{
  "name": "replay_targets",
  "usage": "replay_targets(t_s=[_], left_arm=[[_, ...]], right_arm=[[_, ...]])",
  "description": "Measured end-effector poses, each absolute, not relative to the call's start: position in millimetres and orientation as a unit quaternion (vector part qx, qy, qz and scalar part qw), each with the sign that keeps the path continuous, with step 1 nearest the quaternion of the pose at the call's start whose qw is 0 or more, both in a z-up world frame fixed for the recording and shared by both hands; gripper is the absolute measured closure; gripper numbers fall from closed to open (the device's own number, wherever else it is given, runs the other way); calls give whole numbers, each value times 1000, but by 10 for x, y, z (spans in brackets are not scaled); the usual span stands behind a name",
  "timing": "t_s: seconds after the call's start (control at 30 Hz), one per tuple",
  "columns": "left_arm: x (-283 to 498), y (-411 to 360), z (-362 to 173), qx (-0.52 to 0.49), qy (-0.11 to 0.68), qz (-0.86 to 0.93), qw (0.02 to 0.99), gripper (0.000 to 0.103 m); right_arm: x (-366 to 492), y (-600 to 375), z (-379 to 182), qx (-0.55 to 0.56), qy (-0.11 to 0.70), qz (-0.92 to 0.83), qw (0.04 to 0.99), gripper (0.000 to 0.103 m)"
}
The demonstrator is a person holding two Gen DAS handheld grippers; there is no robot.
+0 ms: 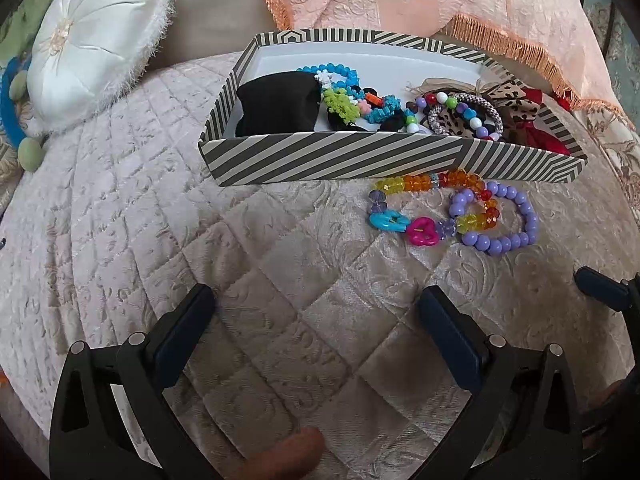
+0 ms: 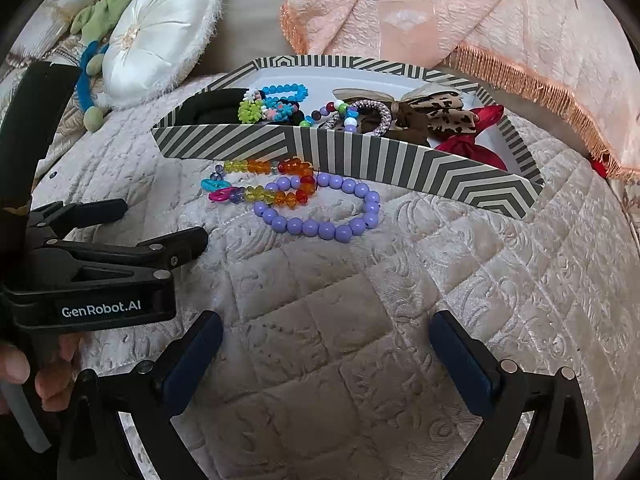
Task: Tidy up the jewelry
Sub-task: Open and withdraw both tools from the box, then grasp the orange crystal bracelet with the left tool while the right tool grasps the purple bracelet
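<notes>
Left wrist view first: the left gripper [image 1: 316,320] hangs over the quilted pale pink bedspread [image 1: 160,208] with its jaws spread wide and nothing between them. Ahead sits the grey-and-cream striped cardboard box [image 1: 336,156], already loaded with a black cloth pouch [image 1: 276,104], a turquoise bead bracelet [image 1: 332,70], a leopard-print bow [image 1: 508,104] and more. Two pieces are still out on the bed just in front of the box wall: a multicoloured faceted-bead bracelet with heart charms [image 1: 424,204] and a lilac round-bead bracelet [image 1: 504,220], looped through or over each other, hard to say which. Right wrist view: the right gripper [image 2: 324,344] is also released and empty, and the lilac bracelet [image 2: 320,208] lies almost straight ahead of it, with the multicoloured one [image 2: 264,184] touching it on the far left side. A round white satin cushion [image 2: 160,40] sits well off to the back. Looks to me like we're near the end, between picks. Next move probably needs the right jaws lowered over the lilac strand, pinching one side, then lifting carefully in case the other bracelet tags along.
</notes>
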State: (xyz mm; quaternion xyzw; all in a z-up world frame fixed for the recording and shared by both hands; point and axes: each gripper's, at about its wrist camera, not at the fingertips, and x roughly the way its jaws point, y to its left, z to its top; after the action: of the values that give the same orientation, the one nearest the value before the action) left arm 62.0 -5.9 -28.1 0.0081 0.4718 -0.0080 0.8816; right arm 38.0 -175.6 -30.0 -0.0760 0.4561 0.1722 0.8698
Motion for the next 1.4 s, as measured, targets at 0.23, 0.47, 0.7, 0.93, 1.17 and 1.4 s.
replay_targets(t_s=[0.23,0.47,0.7,0.93,1.17,1.4], left_arm=[[627,-32,-291,9,475,-10,880,0],[627,-35,-295,5,472,-7,881,0],[653,59,-232,-16,479,-30,877,1],[838,218,14,-99,444,-82,887,1],[1098,-102,-172,1,444,4,896,8],[990,-224,-225,47,456,-22,889,67]], right_arm=[[407,-1722,-315,-80,457,167,870,0],[417,-1698,-331,-88,462,164,867,0],[425,-1730,-298,-84,458,173,868,0],[559,-2026,-192,1,452,136,882,0],[554,-1958,-227,-13,459,137,878,0],[558,-2163,-86,26,440,146,886,0]])
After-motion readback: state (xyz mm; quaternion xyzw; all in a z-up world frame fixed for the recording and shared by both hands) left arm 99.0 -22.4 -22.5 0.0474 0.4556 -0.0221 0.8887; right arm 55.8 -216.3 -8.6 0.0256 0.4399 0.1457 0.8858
